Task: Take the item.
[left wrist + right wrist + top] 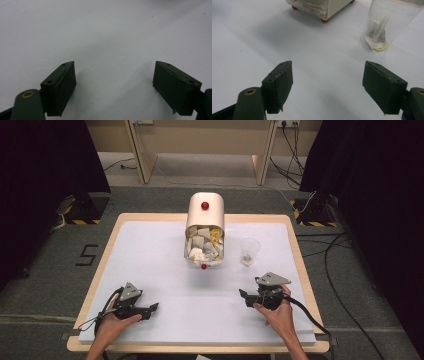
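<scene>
Cream bin (205, 227) lies on its side at table centre-rear, open mouth toward me, packed w/ crumpled paper scraps (202, 245); red knobs on its upper face and at the lower rim. Clear plastic cup (249, 251) stands upright just right of the bin, apart from it, w/ a wad of paper and something yellow at the bottom, prob. a wrapper but too small to tell. White table sheet (165, 270) bare in front. My right gripper (328, 83) sits near front-right, jaws wide, nothing between them, aimed toward cup and bin. My left gripper (113, 87) front-left, jaws also wide, over bare sheet.
</scene>
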Motion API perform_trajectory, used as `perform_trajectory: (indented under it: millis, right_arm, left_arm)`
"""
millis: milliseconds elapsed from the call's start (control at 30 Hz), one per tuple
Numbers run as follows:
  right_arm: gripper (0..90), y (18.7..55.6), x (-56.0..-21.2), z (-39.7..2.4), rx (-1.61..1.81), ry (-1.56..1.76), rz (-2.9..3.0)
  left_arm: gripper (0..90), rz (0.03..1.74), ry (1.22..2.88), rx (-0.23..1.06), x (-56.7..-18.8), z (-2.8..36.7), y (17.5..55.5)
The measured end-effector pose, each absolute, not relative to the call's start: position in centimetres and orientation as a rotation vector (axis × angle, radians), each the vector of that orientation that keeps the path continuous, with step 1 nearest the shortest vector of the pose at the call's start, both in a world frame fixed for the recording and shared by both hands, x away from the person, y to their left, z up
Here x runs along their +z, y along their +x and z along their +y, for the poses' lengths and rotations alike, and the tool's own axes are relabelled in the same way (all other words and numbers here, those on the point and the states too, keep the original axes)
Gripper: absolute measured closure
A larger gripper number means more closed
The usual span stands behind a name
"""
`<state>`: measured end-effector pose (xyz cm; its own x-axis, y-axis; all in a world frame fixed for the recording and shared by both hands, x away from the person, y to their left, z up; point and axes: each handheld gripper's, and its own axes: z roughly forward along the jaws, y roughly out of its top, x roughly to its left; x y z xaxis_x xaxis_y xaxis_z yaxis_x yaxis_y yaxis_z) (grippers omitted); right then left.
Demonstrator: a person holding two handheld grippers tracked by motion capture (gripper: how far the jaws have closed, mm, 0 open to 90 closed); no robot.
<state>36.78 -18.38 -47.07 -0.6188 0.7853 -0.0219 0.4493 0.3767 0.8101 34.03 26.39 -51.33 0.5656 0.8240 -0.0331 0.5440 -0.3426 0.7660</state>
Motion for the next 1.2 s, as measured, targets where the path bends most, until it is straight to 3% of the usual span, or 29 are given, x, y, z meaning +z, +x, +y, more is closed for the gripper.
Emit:
perform_trajectory:
  millis: [1200]
  right_arm:
    - [23.9, 33.8, -49.6, -18.3, 1.016, 1.069, 2.385]
  left_arm:
    - [18.1, 1.094, 2.038, 0.472, -51.3, 26.4, 34.0]
